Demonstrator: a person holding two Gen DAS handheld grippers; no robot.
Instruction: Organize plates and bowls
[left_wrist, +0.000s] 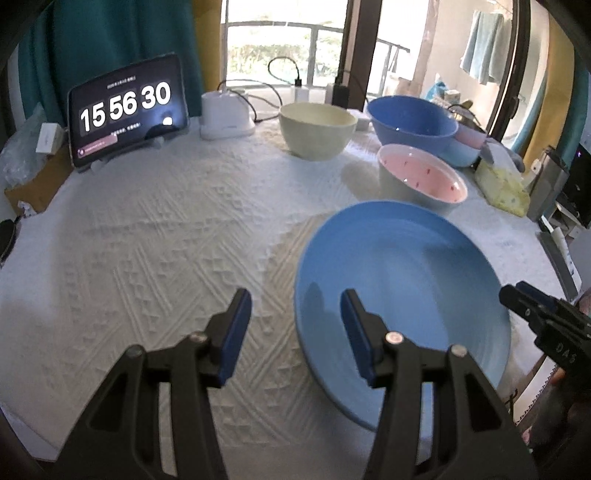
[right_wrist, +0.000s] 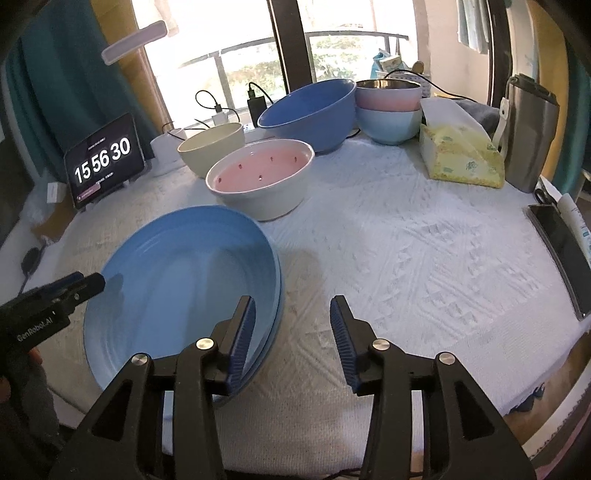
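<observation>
A wide light-blue plate (left_wrist: 402, 280) (right_wrist: 177, 280) lies on the white cloth, and a second rim under it suggests another plate below. My left gripper (left_wrist: 295, 325) is open and straddles its left rim without pressing; its tip (right_wrist: 88, 284) shows at that rim in the right wrist view. My right gripper (right_wrist: 291, 328) is open astride the right rim, and its tip (left_wrist: 517, 295) shows at that rim in the left wrist view. Behind stand a pink-lined white bowl (left_wrist: 421, 177) (right_wrist: 262, 177), a cream bowl (left_wrist: 317, 129) (right_wrist: 212, 147), a big blue bowl (left_wrist: 410, 118) (right_wrist: 310, 110) and a pink bowl stacked in a pale-blue bowl (right_wrist: 388, 110).
A tablet clock (left_wrist: 125, 110) (right_wrist: 103, 162) stands at the back left beside a white charger (left_wrist: 227, 114) with cables. A yellow tissue pack (right_wrist: 461, 155), a steel flask (right_wrist: 528, 129) and a phone (right_wrist: 561, 251) line the right side. The table edge runs close below both grippers.
</observation>
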